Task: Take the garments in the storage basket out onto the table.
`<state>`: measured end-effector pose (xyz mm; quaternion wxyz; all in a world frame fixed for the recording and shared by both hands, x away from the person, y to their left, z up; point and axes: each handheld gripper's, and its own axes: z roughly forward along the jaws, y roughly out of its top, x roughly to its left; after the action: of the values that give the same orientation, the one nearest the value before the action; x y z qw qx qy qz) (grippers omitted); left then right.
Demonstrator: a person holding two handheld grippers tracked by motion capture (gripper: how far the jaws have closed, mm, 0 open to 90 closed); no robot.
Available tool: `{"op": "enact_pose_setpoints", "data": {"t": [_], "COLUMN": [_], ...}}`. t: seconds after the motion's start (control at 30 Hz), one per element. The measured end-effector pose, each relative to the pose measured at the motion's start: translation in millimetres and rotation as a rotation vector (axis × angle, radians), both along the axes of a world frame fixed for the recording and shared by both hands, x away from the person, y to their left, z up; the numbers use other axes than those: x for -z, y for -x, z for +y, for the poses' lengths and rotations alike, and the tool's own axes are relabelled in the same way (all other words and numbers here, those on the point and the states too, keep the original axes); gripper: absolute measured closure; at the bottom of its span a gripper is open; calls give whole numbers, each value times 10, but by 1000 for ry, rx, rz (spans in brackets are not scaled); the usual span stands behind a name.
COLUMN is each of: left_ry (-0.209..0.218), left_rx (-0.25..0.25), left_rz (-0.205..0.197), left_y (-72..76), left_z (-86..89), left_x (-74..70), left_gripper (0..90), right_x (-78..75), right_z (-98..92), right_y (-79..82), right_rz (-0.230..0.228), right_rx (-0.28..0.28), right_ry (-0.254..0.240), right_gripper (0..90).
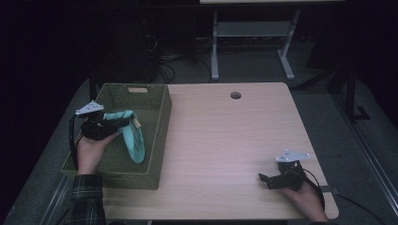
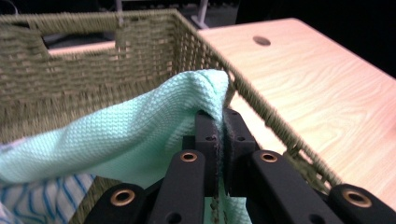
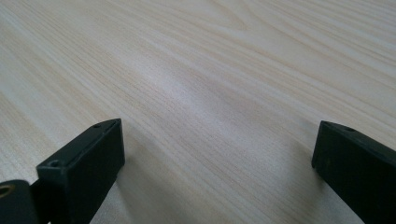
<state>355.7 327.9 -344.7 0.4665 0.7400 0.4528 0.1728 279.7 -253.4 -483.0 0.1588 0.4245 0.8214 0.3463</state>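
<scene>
Right gripper (image 1: 264, 178): nearest the person, at the near right corner of the tabletop (image 1: 225, 140); its fingers (image 3: 88, 158) stand wide apart over bare wood, with nothing between them.

Left gripper (image 1: 133, 123): held above the woven basket (image 1: 162, 136) at the left edge of the tabletop; fingers (image 2: 208, 140) pressed together on a fold of the mint-green cloth (image 1: 133, 138).

Cloth, position: pinched at its top edge, the rest hanging down from the fingers into the basket (lower end appears to reach the basket floor; contact cannot be confirmed).

Cloth, long axis: roughly vertical as it hangs, in the high view running from the grip toward the near wall of the basket.

Other contents: a blue-and-white striped fabric (image 2: 56, 196) lies under the green cloth, inside the basket.

Governing relation: the open tabletop lies to the right of the grip, beyond the basket's right wall (image 2: 261, 107), which stands just beside the clamped fingers.

Nearer hand: the left gripper already has the cloth; the right gripper is well apart from it, across the tabletop.

Judgement: the cloth's tail must clear the rim before any move sideways to the right, or it is likely to drag on the weave.
</scene>
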Motion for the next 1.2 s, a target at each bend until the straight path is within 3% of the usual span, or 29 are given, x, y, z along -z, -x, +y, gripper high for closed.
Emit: {"op": "enact_pose_setpoints", "data": {"t": [0.37, 0.7, 0.93, 1.2], "left_ry": [14, 40, 42, 88], "left_rx": [-1, 32, 51, 110], "left_rz": [-121, -213, -243, -274], "left_y": [44, 114, 114, 112], "left_z": [-85, -133, -174, -280], "left_x": [-278, -570, -750, -1007], "left_gripper": [860, 860, 860, 859], "right_x": [0, 0, 0, 0], "right_z": [-2, -1, -1, -1], "right_y": [-1, 0, 0, 0], "right_rz": [-1, -1, -1, -1], "right_rx": [-1, 0, 0, 1], "right_ry": [1, 0, 0, 1], "right_gripper": [23, 23, 23, 23]}}
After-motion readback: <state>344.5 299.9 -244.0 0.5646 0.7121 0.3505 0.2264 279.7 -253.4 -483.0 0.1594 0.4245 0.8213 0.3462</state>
